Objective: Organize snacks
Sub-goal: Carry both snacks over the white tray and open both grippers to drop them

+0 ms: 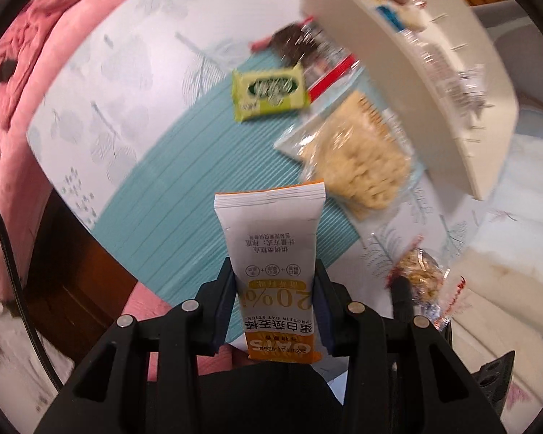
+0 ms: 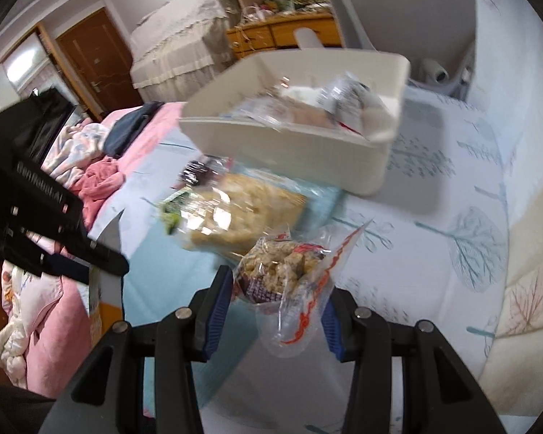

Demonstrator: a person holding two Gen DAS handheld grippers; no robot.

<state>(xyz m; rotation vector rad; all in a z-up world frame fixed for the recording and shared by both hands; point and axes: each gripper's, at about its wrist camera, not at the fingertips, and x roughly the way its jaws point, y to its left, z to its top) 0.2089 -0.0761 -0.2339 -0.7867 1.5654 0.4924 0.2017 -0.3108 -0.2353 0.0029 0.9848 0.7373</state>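
The left tool (image 1: 276, 291) grips one oat stick (image 1: 271, 253), the right tool (image 2: 277, 311) one clear-wrapped snack (image 2: 286, 271), three packets lying near one white bin (image 2: 307, 144).

open teal mat (image 1: 184, 166) at left, snack packets (image 1: 358, 159) crowd right — white bin (image 1: 409, 83) beyond

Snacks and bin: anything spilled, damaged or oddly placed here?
Nothing spilled or torn. The left gripper holds an oat stick packet; the right gripper holds a clear-wrapped snack. Loose snacks lie beside the white bin, awaiting sorting. Motion blur hides fine detail.
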